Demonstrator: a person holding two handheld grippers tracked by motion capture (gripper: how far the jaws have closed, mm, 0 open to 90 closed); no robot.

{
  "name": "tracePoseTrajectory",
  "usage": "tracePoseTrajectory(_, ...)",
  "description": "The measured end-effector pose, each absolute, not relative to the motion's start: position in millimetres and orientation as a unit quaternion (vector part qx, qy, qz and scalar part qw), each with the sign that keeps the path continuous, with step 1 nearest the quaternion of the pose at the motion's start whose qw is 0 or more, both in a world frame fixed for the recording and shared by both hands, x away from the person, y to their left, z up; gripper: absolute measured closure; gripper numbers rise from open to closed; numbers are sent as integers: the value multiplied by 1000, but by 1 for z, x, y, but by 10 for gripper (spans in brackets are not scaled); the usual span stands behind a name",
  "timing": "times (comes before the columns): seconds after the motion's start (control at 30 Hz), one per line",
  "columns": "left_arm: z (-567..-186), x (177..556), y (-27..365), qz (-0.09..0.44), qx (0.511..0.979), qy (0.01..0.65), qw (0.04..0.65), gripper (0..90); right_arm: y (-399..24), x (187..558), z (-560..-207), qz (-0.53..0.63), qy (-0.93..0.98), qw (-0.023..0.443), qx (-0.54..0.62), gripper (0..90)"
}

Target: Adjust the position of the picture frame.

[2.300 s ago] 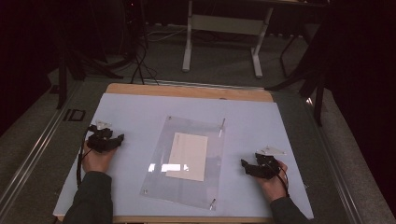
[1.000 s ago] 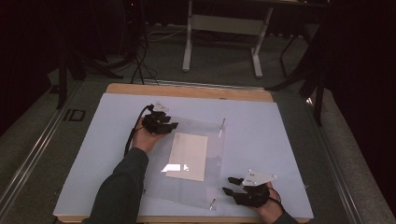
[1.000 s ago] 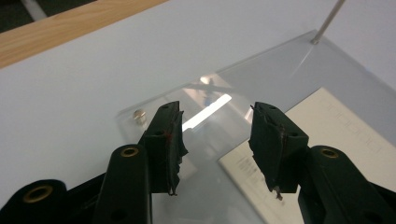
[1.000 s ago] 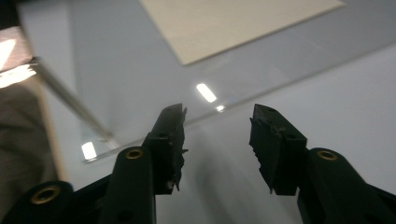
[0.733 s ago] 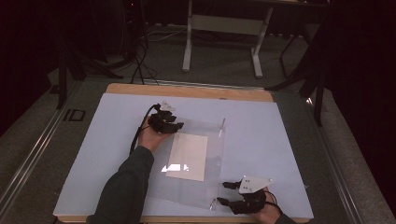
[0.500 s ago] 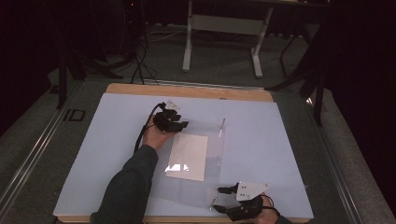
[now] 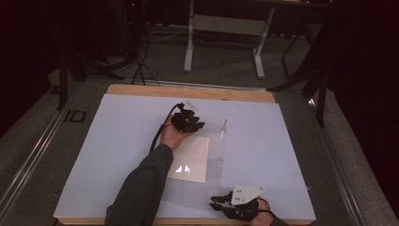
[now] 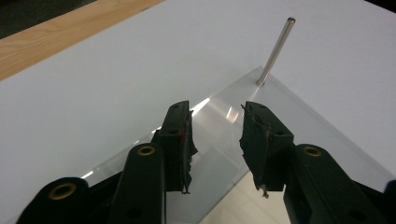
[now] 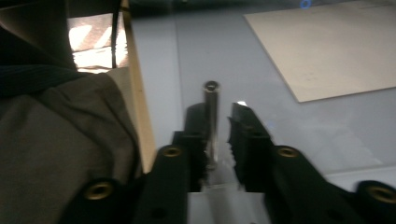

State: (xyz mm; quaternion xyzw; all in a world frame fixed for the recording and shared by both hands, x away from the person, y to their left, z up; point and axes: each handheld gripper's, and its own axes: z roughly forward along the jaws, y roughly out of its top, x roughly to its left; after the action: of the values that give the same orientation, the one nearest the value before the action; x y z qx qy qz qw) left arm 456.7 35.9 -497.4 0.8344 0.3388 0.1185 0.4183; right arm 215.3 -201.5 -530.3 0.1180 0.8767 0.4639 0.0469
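Observation:
A clear plastic plate lies flat on the white sheet, with a cream paper at its middle. My left gripper is at the plate's far edge. In the left gripper view its jaws have just been closing; they stand open just over the plate's edge, pressing on nothing. A thin metal post rises from the far corner beyond them. My right gripper is at the plate's near corner. Its jaws have just been closing around another upright metal post, with a small gap left.
The white sheet covers a wooden board whose bare strip shows at the back. In the right gripper view the board's near edge and a grey sleeve lie at the left. Metal stand legs and cables are on the floor beyond.
The left hand has slid right along the plate's far edge. The right hand has shifted slightly left at the near corner.

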Motion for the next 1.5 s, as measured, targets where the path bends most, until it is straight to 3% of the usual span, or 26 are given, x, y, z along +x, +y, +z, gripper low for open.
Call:
tracePoseTrajectory(0.17, -501, 462, 18, 110, 838, 329, 420, 628, -201, 214, -531, 464, 877, 47, 115, 849)
tracePoseTrajectory(0.77, -519, 482, -40, 81, 839, 289, 454, 649, -201, 212, -531, 465, 876, 55, 113, 852)
tracePoseTrajectory(1.0, -531, 485, -49, 75, 840, 300, 445, 771, -200, 212, -531, 465, 876, 56, 116, 852)
tracePoseTrajectory(1.2, -531, 489, -53, 82, 835, 301, 453, 765, -200, 212, -531, 465, 875, 56, 118, 852)
tracePoseTrajectory(1.5, -521, 492, -62, 102, 869, 280, 395, 847, -203, 213, -530, 473, 870, 53, 131, 852)
